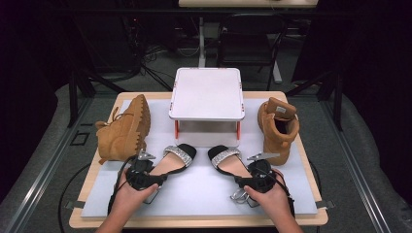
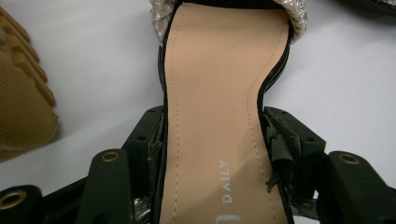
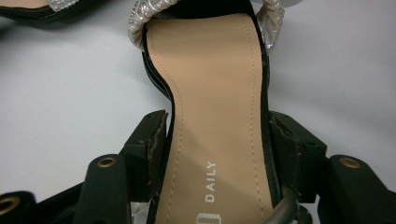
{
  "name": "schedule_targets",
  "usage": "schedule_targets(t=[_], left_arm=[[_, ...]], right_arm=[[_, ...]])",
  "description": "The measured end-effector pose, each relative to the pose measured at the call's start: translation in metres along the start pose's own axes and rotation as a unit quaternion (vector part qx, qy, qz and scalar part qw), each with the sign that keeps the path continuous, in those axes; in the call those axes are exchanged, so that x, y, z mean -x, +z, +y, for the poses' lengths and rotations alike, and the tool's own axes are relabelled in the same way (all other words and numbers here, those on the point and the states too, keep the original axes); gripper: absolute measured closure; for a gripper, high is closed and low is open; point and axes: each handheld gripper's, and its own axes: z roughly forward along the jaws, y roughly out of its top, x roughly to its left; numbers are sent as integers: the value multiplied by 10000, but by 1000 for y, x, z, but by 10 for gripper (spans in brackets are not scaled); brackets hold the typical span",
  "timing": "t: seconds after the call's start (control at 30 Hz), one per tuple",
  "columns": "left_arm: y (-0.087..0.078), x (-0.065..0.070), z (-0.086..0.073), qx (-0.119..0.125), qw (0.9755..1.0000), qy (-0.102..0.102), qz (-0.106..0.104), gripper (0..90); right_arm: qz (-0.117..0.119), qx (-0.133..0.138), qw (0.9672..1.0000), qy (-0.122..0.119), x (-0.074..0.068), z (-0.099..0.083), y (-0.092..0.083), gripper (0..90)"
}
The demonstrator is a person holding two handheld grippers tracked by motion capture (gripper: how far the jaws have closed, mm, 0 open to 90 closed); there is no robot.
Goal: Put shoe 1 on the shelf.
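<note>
Left gripper (image 1: 145, 175) pinches the left sandal (image 1: 171, 162) at its heel end, jaws pressed against both edges of the tan insole (clear in the left gripper view, black pads tight on the sole's sides (image 2: 212, 140)); right gripper (image 1: 257, 175) does the same to the right sandal (image 1: 228, 162), jaws clamped on the narrow waist of the insole (image 3: 217, 140). Both sandals lie on the white mat (image 1: 204, 194) at about 6 o'clock of the white stand (image 1: 206, 94), toes with silver straps pointing toward 12, one at 7 and one at 5 of the stand, just apart from each other. Step in hand, as I read it: grasp made on both shoes, lift not begun. Next move likely calls for raising both together, keeping them level, and carrying them toward 12 onto the stand's top without clipping its front edge. Outward: tan boot on its side (image 1: 124, 131) at 9 o'clock of the stand, second tan boot upright (image 1: 278, 128) at 3 o'clock. High view gives the whole layout, stand and both boots; gripper views give the pad contact and the printed "DAILY" on each insole (too small to read from above), and the left gripper view catches the ridged boot sole (image 2: 23, 98) at its 9 o'clock edge.
</note>
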Motion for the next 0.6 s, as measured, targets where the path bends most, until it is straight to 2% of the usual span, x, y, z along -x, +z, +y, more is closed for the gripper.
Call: schedule_targets(t=[0.13,0.27,0.4,0.6], left_arm=[[3,3,4,-23,10000,30,50,427],[6,5,10,-1,9999,-62,153,427],[10,6,16,35,9996,-146,252,427],[16,13,28,76,9990,-265,338,427]], right_arm=[[-68,28,9999,122,2,5,2,405],[-85,12,9996,254,5,10,4,406],[-220,28,9991,367,5,15,8,406],[-321,91,9983,481,2,23,12,406]])
